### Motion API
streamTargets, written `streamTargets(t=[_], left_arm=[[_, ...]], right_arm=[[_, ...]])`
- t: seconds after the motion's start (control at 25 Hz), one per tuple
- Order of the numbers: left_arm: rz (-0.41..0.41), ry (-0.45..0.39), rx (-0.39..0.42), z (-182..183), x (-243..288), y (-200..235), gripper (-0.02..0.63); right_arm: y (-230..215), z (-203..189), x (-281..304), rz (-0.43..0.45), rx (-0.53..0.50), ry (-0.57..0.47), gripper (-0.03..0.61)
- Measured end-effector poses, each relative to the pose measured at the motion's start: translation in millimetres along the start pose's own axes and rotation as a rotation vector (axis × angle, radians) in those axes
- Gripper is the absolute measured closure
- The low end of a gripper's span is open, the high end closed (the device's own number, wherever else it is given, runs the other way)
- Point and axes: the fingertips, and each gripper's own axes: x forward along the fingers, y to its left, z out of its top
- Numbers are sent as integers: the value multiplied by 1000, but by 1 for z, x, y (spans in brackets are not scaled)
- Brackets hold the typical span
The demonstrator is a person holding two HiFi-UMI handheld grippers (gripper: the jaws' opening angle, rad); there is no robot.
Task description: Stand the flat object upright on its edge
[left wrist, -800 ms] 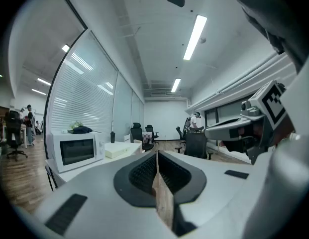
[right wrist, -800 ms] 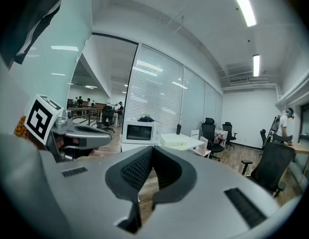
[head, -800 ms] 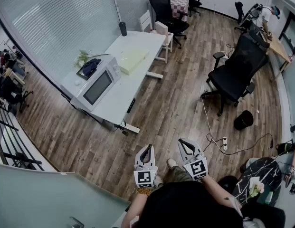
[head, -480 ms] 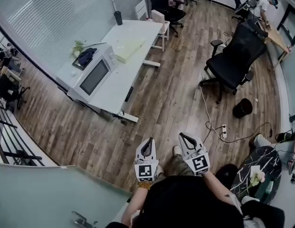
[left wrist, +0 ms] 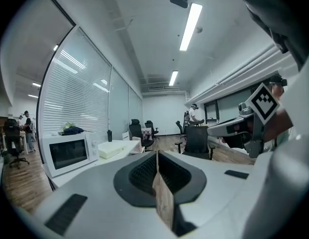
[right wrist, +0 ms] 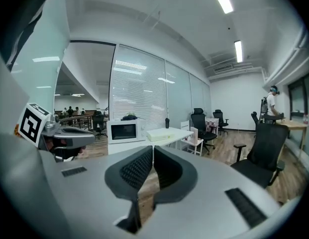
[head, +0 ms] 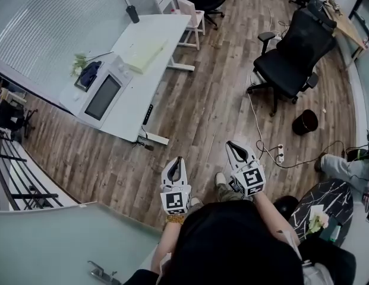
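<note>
Brown wood-plank floor (head: 214, 100) fills most of the head view. Long white rectangular table (head: 166, 31) stands upper left, with a black mesh office chair (head: 291, 52) well apart at upper right. White boxy microwave (head: 101, 97) sits on the table's near half. The task's thing, a pale yellow flat rectangular slab (head: 142, 55), lies flat on the table just beyond the microwave, far from both grippers. Small round black bin (head: 305, 122) is near the chair. Left gripper (head: 177, 159) and right gripper (head: 233, 145) are held side by side over the floor. Both have their jaws pressed together with nothing between them.
</note>
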Motion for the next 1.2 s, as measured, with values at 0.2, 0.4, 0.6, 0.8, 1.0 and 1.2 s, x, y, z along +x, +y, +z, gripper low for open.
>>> streamTargets(t=[0.2,0.4,0.6,0.8,1.0,1.2], left_arm=[[38,-21,-21,15,39,-20,597],[55,2,9,17,65,-20,597],[69,6,-24,15,106,-1,597],[25,-32,-26,16,169,20,597],[9,-68,-48,39,229,57,597],[57,-78,-109,48,262,118,597]], right_arm=[[-66,-10,26,-1,23,29,569],[-106,-16,45,0,89,45,569],[-129,-22,82,-11,91,71,569],[-144,-9,132,-19,47,69,569],[-152,20,182,10,-5,91,569],[-155,55,250,58,-87,115,569]])
